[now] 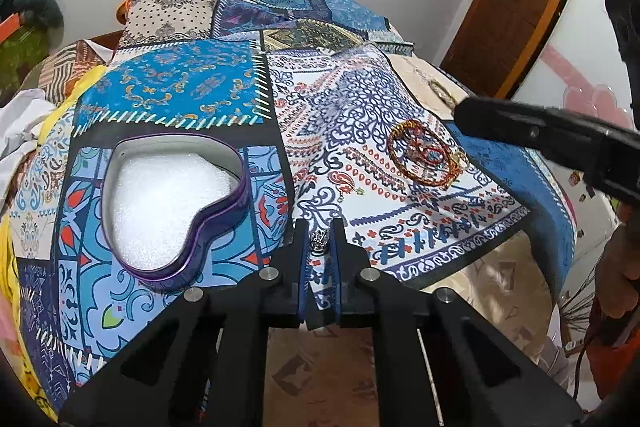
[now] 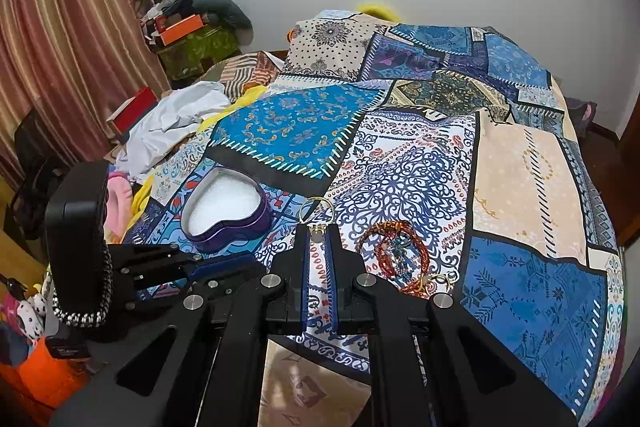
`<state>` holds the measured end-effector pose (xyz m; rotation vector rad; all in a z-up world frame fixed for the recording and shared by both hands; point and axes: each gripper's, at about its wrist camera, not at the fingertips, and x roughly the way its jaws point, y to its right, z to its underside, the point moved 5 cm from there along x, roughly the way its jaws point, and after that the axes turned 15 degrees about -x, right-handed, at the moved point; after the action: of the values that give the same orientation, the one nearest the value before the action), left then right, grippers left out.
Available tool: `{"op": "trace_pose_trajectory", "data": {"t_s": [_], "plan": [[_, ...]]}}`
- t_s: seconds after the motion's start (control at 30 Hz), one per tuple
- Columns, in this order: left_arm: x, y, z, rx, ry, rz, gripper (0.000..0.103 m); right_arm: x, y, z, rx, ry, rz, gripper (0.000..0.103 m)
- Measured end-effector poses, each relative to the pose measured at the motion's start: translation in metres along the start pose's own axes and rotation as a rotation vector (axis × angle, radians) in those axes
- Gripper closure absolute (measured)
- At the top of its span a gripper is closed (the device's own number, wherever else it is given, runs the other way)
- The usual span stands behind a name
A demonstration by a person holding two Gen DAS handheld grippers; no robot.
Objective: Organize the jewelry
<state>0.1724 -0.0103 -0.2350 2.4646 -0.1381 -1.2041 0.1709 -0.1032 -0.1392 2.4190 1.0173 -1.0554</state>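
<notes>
Pinching a small silver piece [image 1: 319,242] near their tips, the left gripper's [image 1: 320,239] fingers [image 1: 301,239] stand nearly together with only that piece between them; it looks like a ring or a charm, though at this size I cannot say which. The heart tin [image 1: 176,207] lies open on the quilt [image 1: 400,147], just left of those fingers and slightly ahead, its white foam bare and nothing in it yet. Its lobes point away and to the right, its tip back toward the camera, so the long axis runs roughly along the fingers' line, offset to their left.

The right gripper [image 2: 319,231] is also closed, holding a thin gold hoop [image 2: 316,209] that stands up just past its tips. From these fingers the tin sits well to the left and a little ahead, with the left gripper between. The bangles [image 2: 394,253], a tangle of red and gold, lie just right of the right fingers, touching the quilt.

The left hand is plainly the nearer to the tin, so I judge the coming move to be a short swing leftward over the rim, then a release onto the foam
</notes>
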Motion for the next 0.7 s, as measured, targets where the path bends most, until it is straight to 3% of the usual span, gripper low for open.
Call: {"op": "trace_pose_trajectory", "data": {"t_s": [0.7], "plan": [[-0.095, -0.047, -0.064, -0.044, 0.272, -0.041, 0.095, 0.035, -0.051, -0.040, -0.064, 0.025, -0.083, 0.097]]}}
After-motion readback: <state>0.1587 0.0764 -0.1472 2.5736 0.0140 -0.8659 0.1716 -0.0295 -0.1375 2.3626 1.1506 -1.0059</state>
